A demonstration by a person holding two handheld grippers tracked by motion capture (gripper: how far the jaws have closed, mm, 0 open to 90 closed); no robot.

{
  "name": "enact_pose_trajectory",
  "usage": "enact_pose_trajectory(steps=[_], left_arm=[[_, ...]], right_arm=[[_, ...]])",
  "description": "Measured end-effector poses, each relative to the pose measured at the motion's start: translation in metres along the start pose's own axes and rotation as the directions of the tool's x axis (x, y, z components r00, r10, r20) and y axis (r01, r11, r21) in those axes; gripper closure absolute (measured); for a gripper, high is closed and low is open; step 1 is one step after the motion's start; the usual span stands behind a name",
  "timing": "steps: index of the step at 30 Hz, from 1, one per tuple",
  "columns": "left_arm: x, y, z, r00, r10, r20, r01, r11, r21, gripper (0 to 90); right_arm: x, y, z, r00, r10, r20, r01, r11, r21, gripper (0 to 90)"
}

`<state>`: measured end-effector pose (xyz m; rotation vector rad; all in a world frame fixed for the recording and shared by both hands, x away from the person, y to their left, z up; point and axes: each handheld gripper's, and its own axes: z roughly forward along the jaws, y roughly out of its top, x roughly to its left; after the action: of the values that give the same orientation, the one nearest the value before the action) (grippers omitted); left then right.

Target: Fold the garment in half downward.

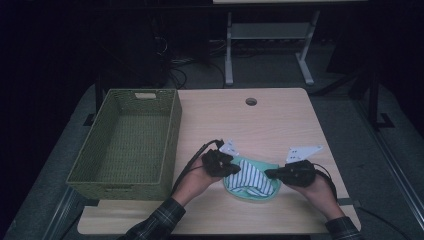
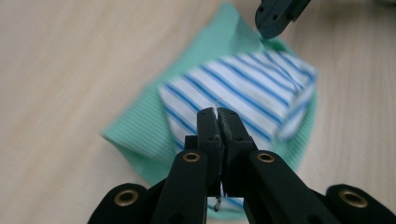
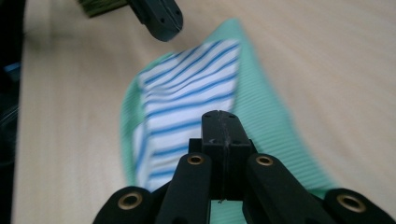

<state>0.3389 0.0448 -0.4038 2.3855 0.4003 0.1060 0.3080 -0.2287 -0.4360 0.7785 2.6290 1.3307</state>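
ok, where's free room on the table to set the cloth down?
Bare tabletop between the basket and the right edge, back to the cable hole. The basket's inside is empty too. Crowded at the front centre: both tongs, left and right, sit at the cloth.

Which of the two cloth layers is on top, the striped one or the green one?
The white, blue-striped cloth is on top; the mint-green cloth shows around it as a border.

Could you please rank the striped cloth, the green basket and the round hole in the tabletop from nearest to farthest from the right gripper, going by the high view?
1. Striped cloth, beside the right gripper.
2. Round hole, far edge.
3. Green basket, far left.
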Motion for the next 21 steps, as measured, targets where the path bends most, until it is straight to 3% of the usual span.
enact_pose_trajectory(steps=[6, 8, 15, 16, 18, 21], left_arm=[[0.021, 0.021, 0.005, 0.9989, -0.026, -0.040, 0.024, 0.9989, -0.040, 87.9], [0.025, 0.023, 0.010, 0.9986, -0.041, -0.034, 0.040, 0.9985, -0.039, 87.9], [0.032, 0.011, 0.039, 0.9972, -0.070, -0.025, 0.071, 0.9968, 0.036, 88.0], [0.035, 0.007, 0.045, 0.9977, -0.063, -0.026, 0.065, 0.9958, 0.065, 89.0], [0.035, 0.006, 0.048, 0.9972, -0.069, -0.030, 0.070, 0.9953, 0.066, 89.3], [0.038, 0.002, 0.053, 0.9983, -0.045, -0.037, 0.049, 0.9918, 0.118, 89.5]], right_arm=[[-0.021, 0.013, 0.006, 0.9983, 0.007, 0.058, -0.007, 1.000, -0.011, 90.0], [-0.024, 0.013, 0.008, 0.9983, 0.012, 0.056, -0.011, 1.000, -0.012, 90.0], [-0.031, 0.004, 0.022, 0.9982, 0.035, 0.049, -0.037, 0.998, 0.040, 90.0], [-0.032, 0.002, 0.025, 0.9980, 0.039, 0.050, -0.042, 0.997, 0.058, 90.0], [-0.032, 0.001, 0.027, 0.9979, 0.040, 0.051, -0.043, 0.997, 0.067, 90.0], [-0.033, -0.002, 0.034, 0.9981, 0.037, 0.049, -0.042, 0.994, 0.100, 90.0]])
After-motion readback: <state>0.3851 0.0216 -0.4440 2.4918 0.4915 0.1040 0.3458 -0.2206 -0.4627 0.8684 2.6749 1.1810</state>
